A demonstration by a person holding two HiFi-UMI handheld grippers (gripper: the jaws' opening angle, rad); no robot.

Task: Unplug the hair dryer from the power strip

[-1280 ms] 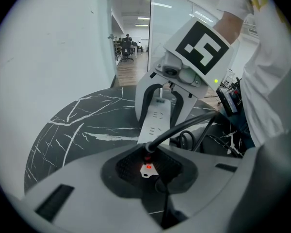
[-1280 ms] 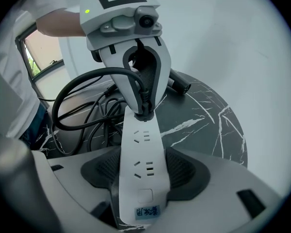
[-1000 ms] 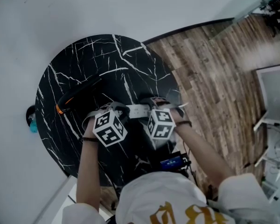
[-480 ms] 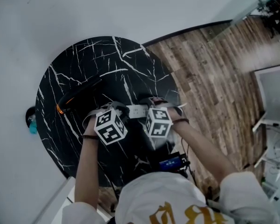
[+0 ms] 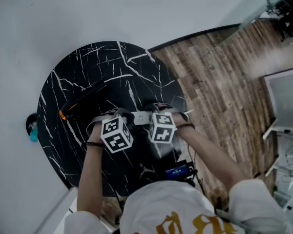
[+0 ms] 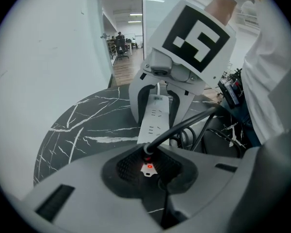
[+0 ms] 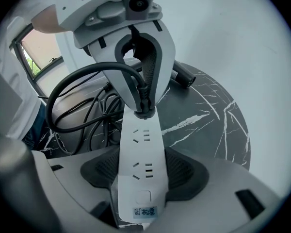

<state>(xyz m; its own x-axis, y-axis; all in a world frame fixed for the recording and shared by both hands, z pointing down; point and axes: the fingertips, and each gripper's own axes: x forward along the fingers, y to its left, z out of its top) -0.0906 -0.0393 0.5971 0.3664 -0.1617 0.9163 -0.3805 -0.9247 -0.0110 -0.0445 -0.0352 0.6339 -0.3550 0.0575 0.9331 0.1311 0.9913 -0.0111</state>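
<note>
A white power strip (image 5: 141, 116) lies on the round black marble table (image 5: 88, 67) between my two grippers. My left gripper (image 6: 148, 166) is shut on the black plug (image 6: 146, 152) at the strip's (image 6: 155, 118) near end. The plug's black cable (image 6: 189, 125) runs off to the right. Seen from the right gripper view, that plug (image 7: 144, 107) still sits in the end socket. My right gripper (image 7: 143, 178) is shut on the opposite end of the strip (image 7: 140, 164), its pads against both long sides. The black hair dryer (image 5: 80, 101) with an orange mark lies to the left.
Loops of black cable (image 7: 72, 106) are piled at the table's near side by the person's body. A blue object (image 5: 34, 129) sits on the floor left of the table. Wooden flooring (image 5: 219, 82) lies to the right, a white wall behind.
Both grippers keep their grips and stay where they were. Only the head camera has shifted slightly.
</note>
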